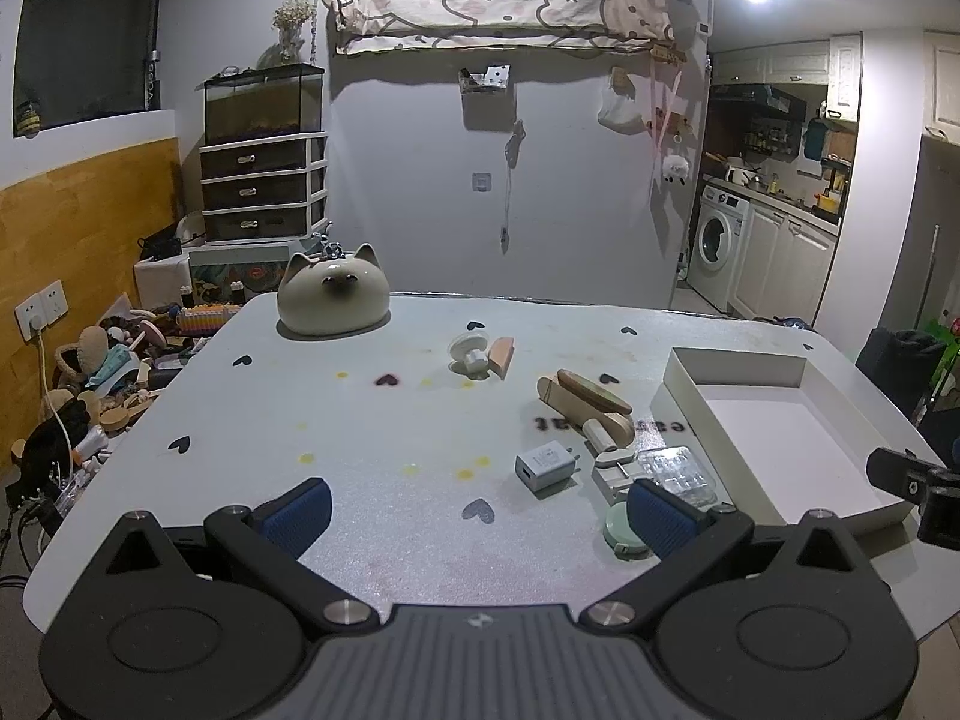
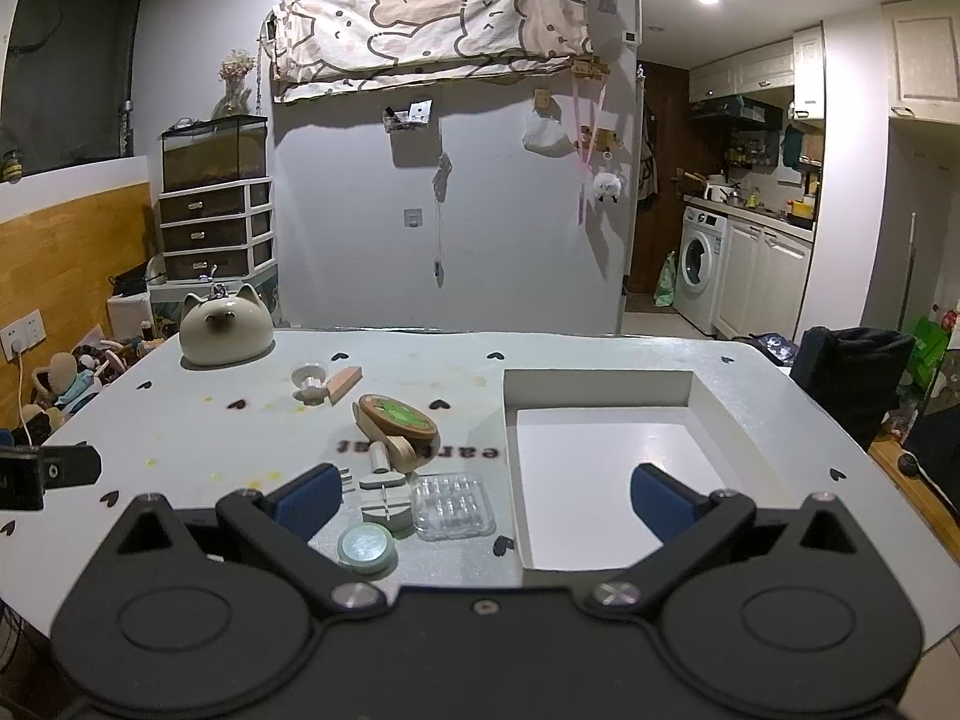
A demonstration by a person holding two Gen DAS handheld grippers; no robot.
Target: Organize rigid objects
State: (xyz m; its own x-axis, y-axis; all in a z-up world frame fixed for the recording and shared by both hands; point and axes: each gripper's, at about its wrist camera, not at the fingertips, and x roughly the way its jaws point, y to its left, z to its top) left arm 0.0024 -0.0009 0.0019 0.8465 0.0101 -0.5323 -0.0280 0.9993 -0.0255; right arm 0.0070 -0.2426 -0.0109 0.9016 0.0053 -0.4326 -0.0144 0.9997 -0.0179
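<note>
Your table (image 2: 600,354) carries everything, with a dark chair back (image 2: 852,372) just off its far right corner. On its right side sits the white box (image 2: 600,387), the biggest thing on top; you can see only its bare white floor, so nothing lies in it. At the far left stands the cat-shaped jar (image 1: 333,300), well apart from the rest. Between jar and box the small things are scattered: a wooden toy (image 1: 591,405) with a green-topped oval lid lies in the middle, and beyond it a white knob (image 1: 470,354) touches a wooden wedge (image 1: 503,357). Nearer to you are a clear plastic case (image 2: 453,504), a white charger (image 1: 545,467), a small white clamp (image 2: 384,495) and a round green tin (image 2: 366,547), all close together just left of the box.

Your left claw (image 1: 477,507) is spread wide over bare table, holding nothing; the tin sits just beside its right finger. Your right claw (image 2: 483,501) is likewise wide and empty, straddling the box's near left wall.
</note>
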